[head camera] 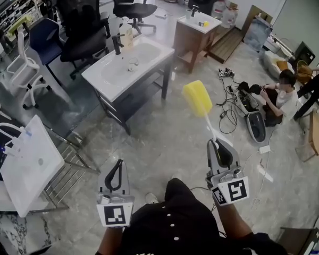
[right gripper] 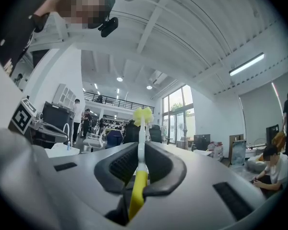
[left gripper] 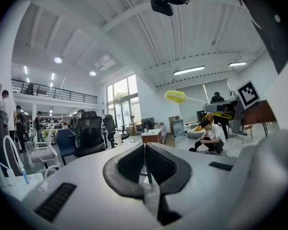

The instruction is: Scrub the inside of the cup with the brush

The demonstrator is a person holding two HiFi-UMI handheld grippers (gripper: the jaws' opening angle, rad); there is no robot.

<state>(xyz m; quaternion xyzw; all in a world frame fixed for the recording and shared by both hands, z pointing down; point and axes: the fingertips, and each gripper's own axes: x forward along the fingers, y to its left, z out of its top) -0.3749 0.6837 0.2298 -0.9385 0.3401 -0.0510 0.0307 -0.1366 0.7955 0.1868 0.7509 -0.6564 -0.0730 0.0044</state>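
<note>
Brush (head camera: 198,98), yellow sponge head forward, is clamped by its handle in the right gripper (head camera: 217,145), the left gripper (head camera: 117,167) being closed on nothing, while the apparent cup (head camera: 132,64) sits in the washbasin (head camera: 149,52) well ahead, so scrubbing appears not yet begun.

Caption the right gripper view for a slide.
The right tool shut on the brush, whose yellow head sticks out ahead of it.

my head camera looks steeply down past the left gripper (head camera: 119,162) and right gripper (head camera: 217,143) to the grey floor (head camera: 170,137). each gripper camera sits close behind its jaws, facing level; all three catch the yellow sponge-headed brush (head camera: 197,98) (left gripper: 175,97) (right gripper: 143,114).
</note>
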